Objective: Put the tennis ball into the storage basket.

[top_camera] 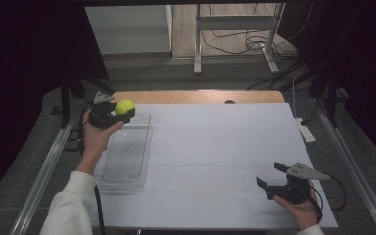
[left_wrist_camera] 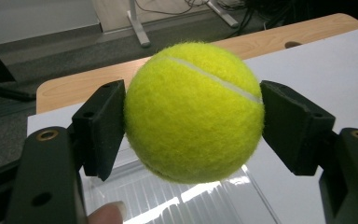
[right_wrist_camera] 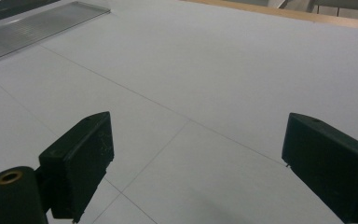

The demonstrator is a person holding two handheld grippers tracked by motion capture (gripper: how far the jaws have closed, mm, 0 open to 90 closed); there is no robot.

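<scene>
A yellow tennis ball (top_camera: pixel 124 106) is held in the air over the far end of a clear plastic tray (top_camera: pixel 127 169). My left gripper (top_camera: pixel 120 111) is shut on it. In the left gripper view both black pads press the sides of the tennis ball (left_wrist_camera: pixel 193 112), with the tray (left_wrist_camera: pixel 168 200) just below. My right gripper (top_camera: pixel 271 175) rests near the table's front right, held by a hand, jaws wide apart. Nothing lies between the jaws of the right gripper (right_wrist_camera: pixel 196 163), just bare white tabletop.
The white table surface (top_camera: pixel 215 156) has a wooden strip (top_camera: pixel 196 96) along its far edge. Metal rails run down both sides. A desk frame (top_camera: pixel 235 39) and cables stand on the floor beyond. The tray (right_wrist_camera: pixel 37 25) lies far off in the right gripper view.
</scene>
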